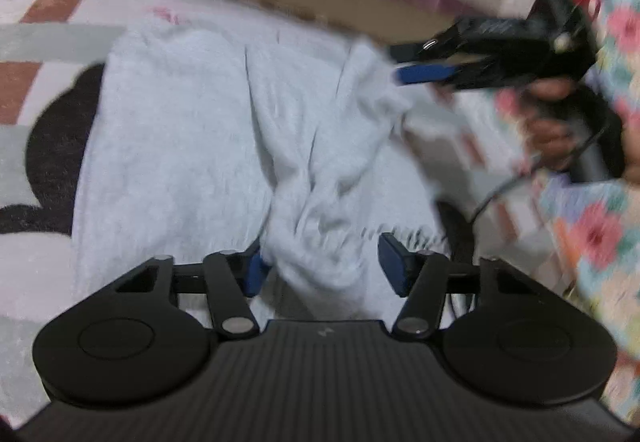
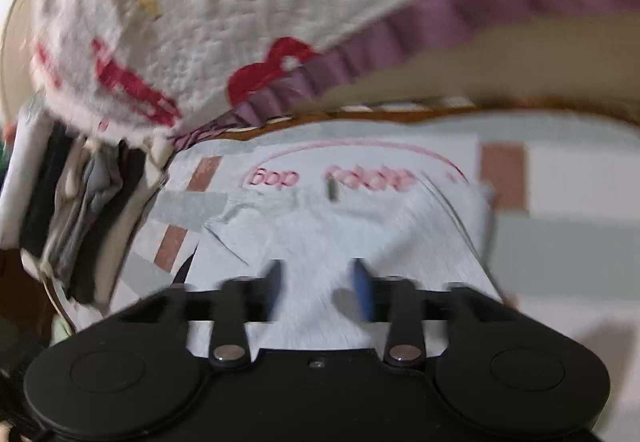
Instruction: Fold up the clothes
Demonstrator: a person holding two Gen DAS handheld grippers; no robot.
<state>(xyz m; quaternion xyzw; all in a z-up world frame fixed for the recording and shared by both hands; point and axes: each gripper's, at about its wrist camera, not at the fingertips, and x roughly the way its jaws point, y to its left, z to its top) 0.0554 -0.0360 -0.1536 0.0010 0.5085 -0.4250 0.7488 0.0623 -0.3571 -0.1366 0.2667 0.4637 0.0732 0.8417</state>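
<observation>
Though blurred, a pale garment [image 1: 192,130] lies on seemingly patterned bedding [image 2: 560,242].

Both wrist views are evenly and rather softly lit from above, with no glare. Motion blur smears almost everything: ahead of the left gripper [image 1: 324,262] the pale garment [image 1: 200,142] loses its texture, and the right gripper [image 1: 424,74], off to its right, streaks sideways. In the right wrist view the blue fingers [image 2: 362,292] blur, and a faint shadow falls just beside them. Fisheye distortion bows the blanket's purple trim [image 2: 440,18] far ahead, and the corners darken.
</observation>
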